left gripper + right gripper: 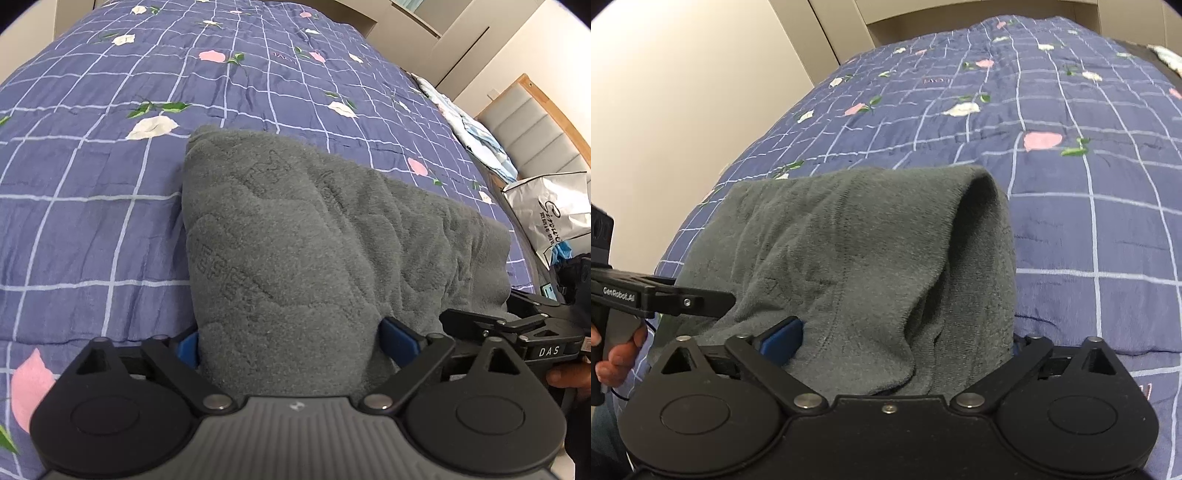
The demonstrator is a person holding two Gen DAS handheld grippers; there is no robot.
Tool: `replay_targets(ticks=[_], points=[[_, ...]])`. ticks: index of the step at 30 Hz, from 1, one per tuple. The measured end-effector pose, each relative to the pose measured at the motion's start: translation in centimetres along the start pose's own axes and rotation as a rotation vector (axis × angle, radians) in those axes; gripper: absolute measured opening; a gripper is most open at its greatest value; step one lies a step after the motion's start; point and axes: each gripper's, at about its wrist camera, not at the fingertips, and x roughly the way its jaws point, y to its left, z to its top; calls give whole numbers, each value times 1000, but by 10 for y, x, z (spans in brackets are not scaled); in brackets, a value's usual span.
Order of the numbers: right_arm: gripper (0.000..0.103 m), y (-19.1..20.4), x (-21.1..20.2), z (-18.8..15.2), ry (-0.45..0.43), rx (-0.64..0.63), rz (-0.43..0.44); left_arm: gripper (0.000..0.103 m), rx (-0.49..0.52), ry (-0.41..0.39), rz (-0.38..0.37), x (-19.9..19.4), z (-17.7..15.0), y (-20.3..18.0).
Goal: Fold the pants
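Observation:
The grey fleece pants [303, 236] lie folded on the blue checked quilt [92, 206]. In the left wrist view my left gripper [291, 343] has its blue pads on either side of a thick bunch of the near fabric and grips it. In the right wrist view my right gripper [905, 343] holds the other near part of the pants [849, 251]; its left blue pad [783, 336] shows, and the right pad is hidden under the cloth. The fabric rises in a fold between the jaws. Each gripper shows at the edge of the other's view.
The floral quilt [1089, 221] covers the bed all around the pants. A white printed bag [550, 214] and a padded headboard [532, 136] stand at the right of the left wrist view. A pale wall [665, 110] and cupboards lie beyond the bed.

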Motion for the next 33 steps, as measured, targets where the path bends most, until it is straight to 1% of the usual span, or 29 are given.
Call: replay_targets(ticks=[1,2,3,4,5,6,9,11,12,17,21,26,29,31,33], points=[[93,1,-3,0,-8,1,0,90,0,2,3,-2,1,0],[88,3,-6,1,-15,3,0,86,-1,2,5,-4,2,-1],[83,3,-9,2,-22,5,-2,84,3,1,7,-6,3,-2],[80,5,-13,2,-29,6,-3,80,9,-1,9,-9,4,-3],[75,7,-17,3,-36,6,-5,76,13,-1,11,-12,5,-5],[71,9,-20,4,-41,3,-8,75,12,-2,9,-16,6,-5],[63,21,-30,8,-54,-8,-25,68,6,-5,-8,-26,12,-6],[61,30,-36,12,-67,-20,-29,65,3,-11,-19,-34,15,-5],[60,36,-39,15,-74,-28,-27,65,3,-15,-21,-37,16,-4],[58,65,-37,26,-85,-28,22,65,-1,-63,32,-67,25,14],[57,101,-18,38,-89,-52,81,65,-29,-97,88,-98,29,45],[57,153,10,50,-89,-84,143,65,-73,-140,149,-135,26,93],[57,179,31,53,-72,-95,157,65,-104,-139,177,-143,19,119],[57,192,44,50,-53,-99,155,66,-125,-129,187,-140,13,134],[59,200,56,46,-43,-99,136,68,-154,-116,178,-135,5,150]])
